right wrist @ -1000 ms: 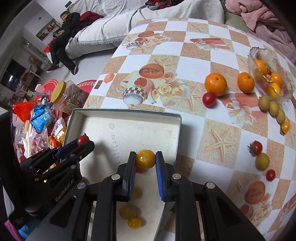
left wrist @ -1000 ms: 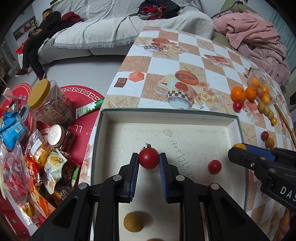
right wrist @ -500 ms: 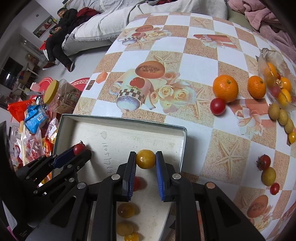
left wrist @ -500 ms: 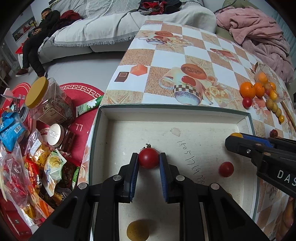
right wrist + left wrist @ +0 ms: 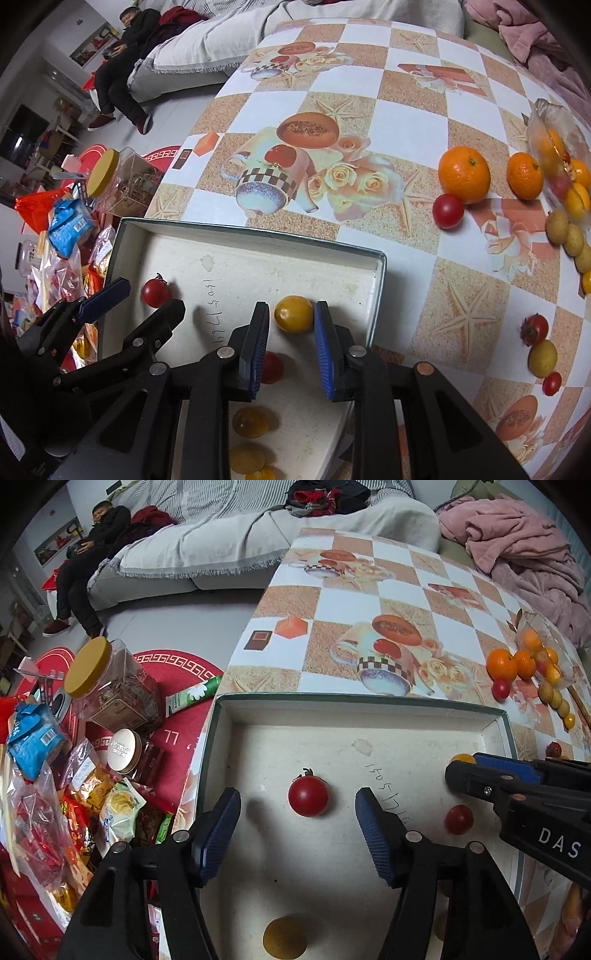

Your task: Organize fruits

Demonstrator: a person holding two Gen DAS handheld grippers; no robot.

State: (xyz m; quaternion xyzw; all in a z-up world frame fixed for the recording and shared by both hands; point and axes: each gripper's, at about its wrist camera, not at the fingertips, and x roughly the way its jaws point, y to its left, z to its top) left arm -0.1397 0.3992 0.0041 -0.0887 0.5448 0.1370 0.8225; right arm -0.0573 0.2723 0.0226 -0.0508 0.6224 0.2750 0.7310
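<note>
Two grippers released fruit into the shallow box (image 5: pixel 496 731).
Left gripper (image 5: pixel 297 821) had just spread wide, clear of the red tomato (image 5: pixel 308 796) on the box floor; right gripper (image 5: pixel 291 330) had just begun loosening beside the yellow tomato (image 5: pixel 293 314). Each should lift straight, avoiding rolling. Checkered tablecloth (image 5: pixel 406 122); cluttered floor, sofa behind.

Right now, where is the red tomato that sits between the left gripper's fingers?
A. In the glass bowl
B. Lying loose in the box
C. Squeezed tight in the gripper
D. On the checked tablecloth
B. The red tomato lies on the box floor, with clear gaps to both fingers of the left gripper, whose jaws have just been opening.
</note>
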